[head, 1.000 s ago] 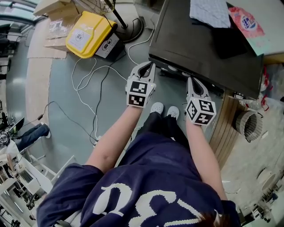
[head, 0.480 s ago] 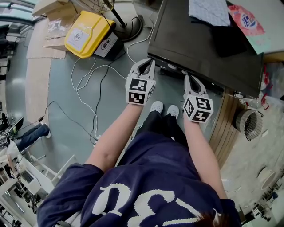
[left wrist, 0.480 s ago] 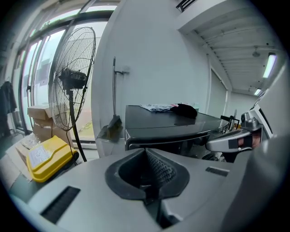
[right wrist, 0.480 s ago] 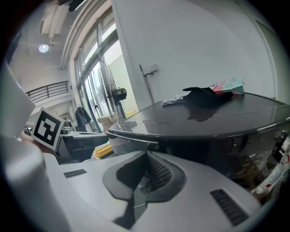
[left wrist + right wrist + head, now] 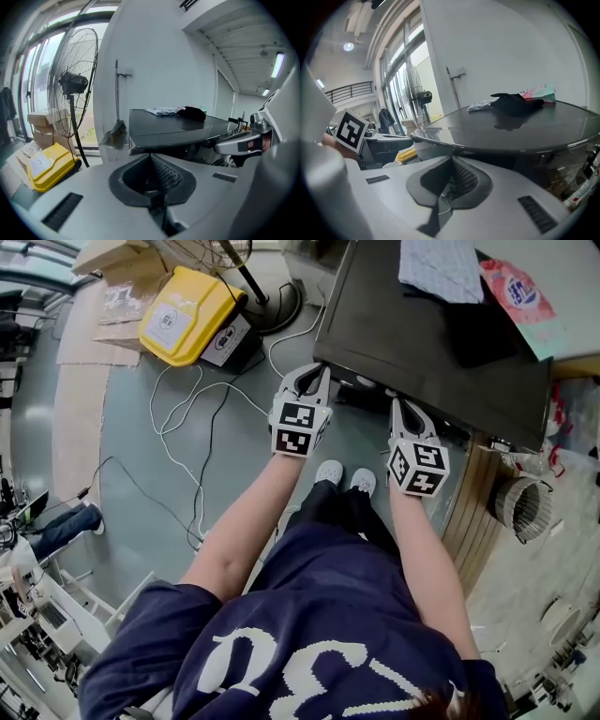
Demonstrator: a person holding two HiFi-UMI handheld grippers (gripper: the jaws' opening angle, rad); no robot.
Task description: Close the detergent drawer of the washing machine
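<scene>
1. Head view: a person stands facing the washing machine (image 5: 422,334), a gripper in each hand held near its dark front edge.
2. The left gripper (image 5: 317,376) has its jaws pressed together with nothing between them. Its tip is near the machine's left front corner.
3. The right gripper (image 5: 398,409) is likewise closed and empty, farther right along the front.
4. A dark part jutting from the front between the two grippers looks like the detergent drawer (image 5: 361,395), though it is too small to be sure. Neither gripper appears to touch it.
5. A white cloth (image 5: 441,266) and a pink packet (image 5: 516,287) lie on the machine's top. A yellow case (image 5: 187,310) sits on the floor to the left.
</scene>
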